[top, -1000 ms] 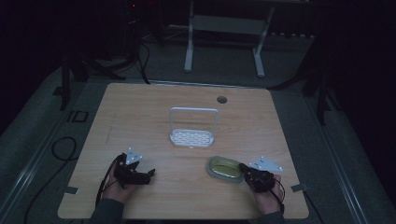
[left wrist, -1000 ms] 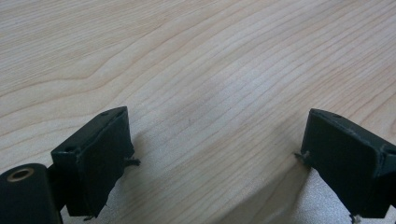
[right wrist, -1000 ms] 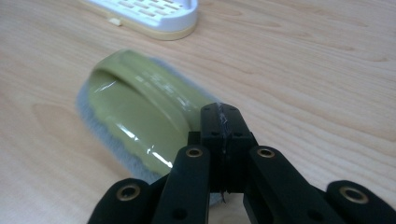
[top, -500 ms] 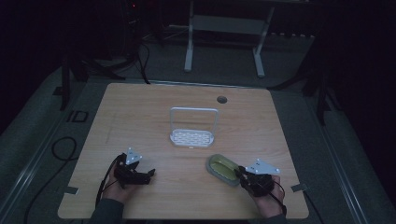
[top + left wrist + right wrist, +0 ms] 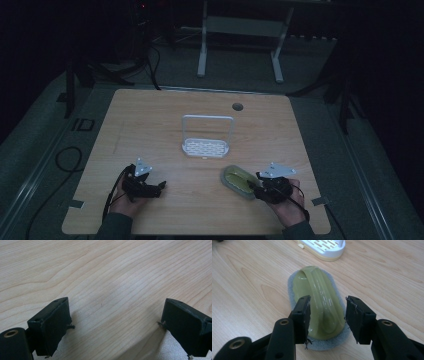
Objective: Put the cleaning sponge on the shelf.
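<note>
The wooden table point(image 5: 150, 125) stretches ahead of both claws, with a white slotted rack point(image 5: 206, 145) standing beyond them near its middle. The olive-green scrubber point(image 5: 319, 302), a domed handle on a grey pad, lies flat directly in front of the right gripper point(image 5: 327, 319), its long axis running straight away from that claw toward the rack. The jaws stand spread, flanking the near end of the handle ridge without clearly touching it; closing would likely pinch it. The left gripper point(image 5: 115, 325), jaws wide apart over bare wood, sits well apart from the scrubber.
</note>
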`<move>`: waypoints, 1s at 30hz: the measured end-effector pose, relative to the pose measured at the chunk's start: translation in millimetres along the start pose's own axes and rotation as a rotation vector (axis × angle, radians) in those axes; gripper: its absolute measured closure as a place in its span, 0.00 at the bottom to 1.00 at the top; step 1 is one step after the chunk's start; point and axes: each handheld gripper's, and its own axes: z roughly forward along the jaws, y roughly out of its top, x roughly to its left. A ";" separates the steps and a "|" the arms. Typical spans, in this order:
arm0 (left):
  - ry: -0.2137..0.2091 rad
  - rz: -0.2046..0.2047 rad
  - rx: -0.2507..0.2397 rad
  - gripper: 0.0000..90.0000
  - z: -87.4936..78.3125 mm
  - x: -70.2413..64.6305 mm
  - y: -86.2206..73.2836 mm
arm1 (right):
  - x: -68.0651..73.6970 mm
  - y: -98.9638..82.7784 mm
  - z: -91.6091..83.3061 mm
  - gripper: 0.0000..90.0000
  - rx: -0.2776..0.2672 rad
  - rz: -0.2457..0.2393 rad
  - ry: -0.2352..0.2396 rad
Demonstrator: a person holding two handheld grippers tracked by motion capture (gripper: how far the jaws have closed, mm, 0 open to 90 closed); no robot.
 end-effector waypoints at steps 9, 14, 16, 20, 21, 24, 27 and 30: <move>0.000 0.000 0.001 0.10 0.0 0.0 0.0 | -8.3 17.7 0.0 0.64 0.054 -0.029 0.039; 0.000 -0.001 0.000 0.10 0.0 0.0 0.0 | -12.9 25.5 -1.3 0.64 0.071 -0.028 0.056; 0.000 -0.001 0.000 0.10 0.0 -0.1 0.0 | -13.4 27.8 -1.5 0.64 0.080 -0.028 0.058; 0.000 -0.001 0.000 0.10 0.0 0.0 0.0 | -13.9 32.4 -0.4 0.65 0.103 -0.044 0.068; 0.000 0.000 0.000 0.10 0.0 0.0 0.0 | -14.2 33.6 0.1 0.65 0.109 -0.051 0.069; 0.000 0.000 0.000 0.10 0.0 0.0 0.0 | -14.6 37.1 1.4 0.68 0.121 -0.066 0.076; 0.000 0.000 0.000 0.10 0.0 0.0 0.0 | -14.4 40.5 2.2 0.70 0.130 -0.077 0.081; 0.000 0.000 0.000 0.10 0.0 0.0 0.0 | -14.2 43.4 3.7 0.70 0.142 -0.089 0.084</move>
